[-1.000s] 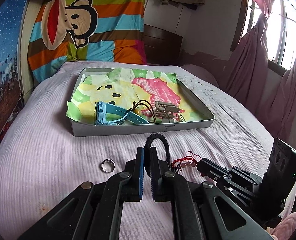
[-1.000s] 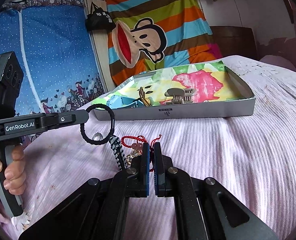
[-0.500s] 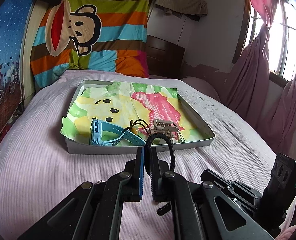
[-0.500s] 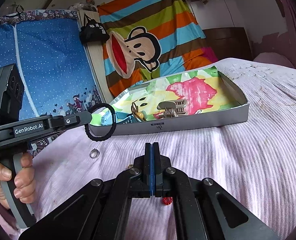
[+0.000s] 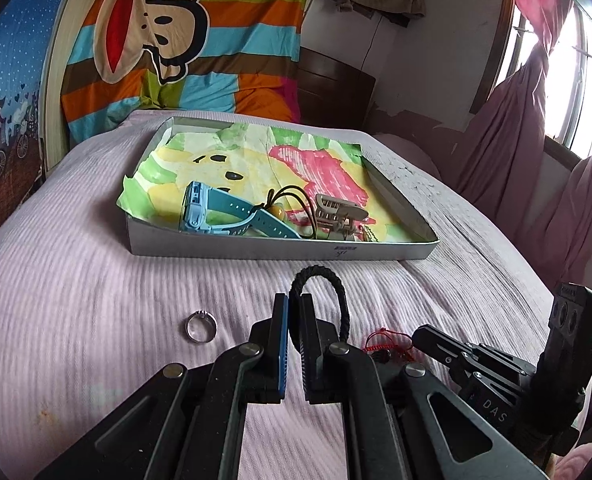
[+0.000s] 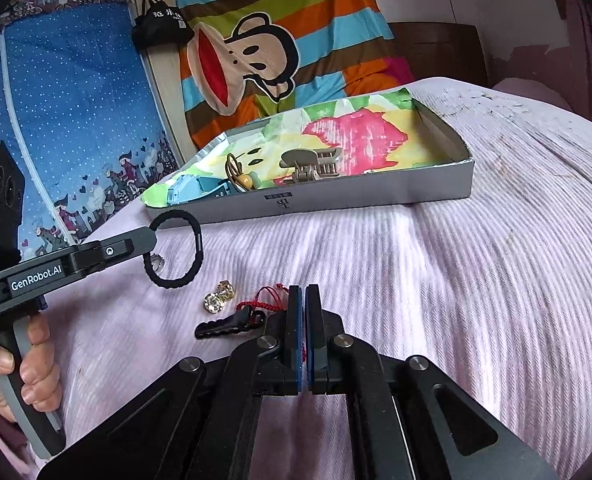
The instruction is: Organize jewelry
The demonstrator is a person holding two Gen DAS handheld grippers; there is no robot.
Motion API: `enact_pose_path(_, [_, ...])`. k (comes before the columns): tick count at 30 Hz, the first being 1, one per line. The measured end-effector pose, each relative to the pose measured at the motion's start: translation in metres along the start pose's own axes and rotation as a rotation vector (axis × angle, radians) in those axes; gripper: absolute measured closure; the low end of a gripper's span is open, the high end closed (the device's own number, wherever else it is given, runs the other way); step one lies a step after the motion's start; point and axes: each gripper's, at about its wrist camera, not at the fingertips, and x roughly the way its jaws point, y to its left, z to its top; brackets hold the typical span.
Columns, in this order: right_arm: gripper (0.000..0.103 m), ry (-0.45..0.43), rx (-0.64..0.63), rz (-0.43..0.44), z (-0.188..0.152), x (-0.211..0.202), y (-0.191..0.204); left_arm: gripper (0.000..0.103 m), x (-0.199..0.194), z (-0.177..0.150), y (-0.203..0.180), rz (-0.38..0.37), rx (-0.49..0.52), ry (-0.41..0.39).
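My left gripper (image 5: 294, 309) is shut on a black braided loop bracelet (image 5: 338, 292), held above the bed short of the tray; the right wrist view shows the same bracelet (image 6: 195, 248) and the left gripper (image 6: 145, 240). My right gripper (image 6: 304, 300) is shut low over the bed, with a strand of the red cord bracelet (image 6: 269, 300) running into the gap between its jaws. The grey tray (image 5: 279, 249) holds a blue watch (image 5: 215, 216), a cord pendant (image 5: 279, 210) and a beige hair claw (image 5: 336, 216). A silver ring (image 5: 201, 325) lies on the bed.
Gold earrings (image 6: 219, 297) and a black clip (image 6: 227, 325) lie on the lilac bedspread (image 6: 476, 300) left of my right gripper. A person's hand (image 6: 23, 364) holds the left gripper's handle. A striped monkey blanket (image 5: 175, 40) hangs behind the tray; curtains (image 5: 536, 160) hang on the right.
Both grippers have dropped back toward the bed since half a second ago. The ring, earrings and black clip are in view again. The left gripper still holds the black loop.
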Motion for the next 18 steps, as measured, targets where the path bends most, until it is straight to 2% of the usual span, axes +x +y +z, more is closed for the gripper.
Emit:
enact_pose_path(8, [0.086, 0.051, -0.029, -0.014, -0.003, 0.004, 0.001, 0.098, -0.001, -0.003, 0.011, -0.012, -0.048, 0.009])
enact_pose_path(13, [0.085, 0.074, -0.047, -0.027, -0.004, 0.008, 0.004, 0.098, -0.002, -0.004, 0.014, -0.014, -0.057, 0.008])
enact_pose_path(18, [0.086, 0.076, -0.051, -0.002, -0.004, 0.011, 0.005, 0.098, -0.002, -0.004, 0.014, -0.014, -0.055, 0.007])
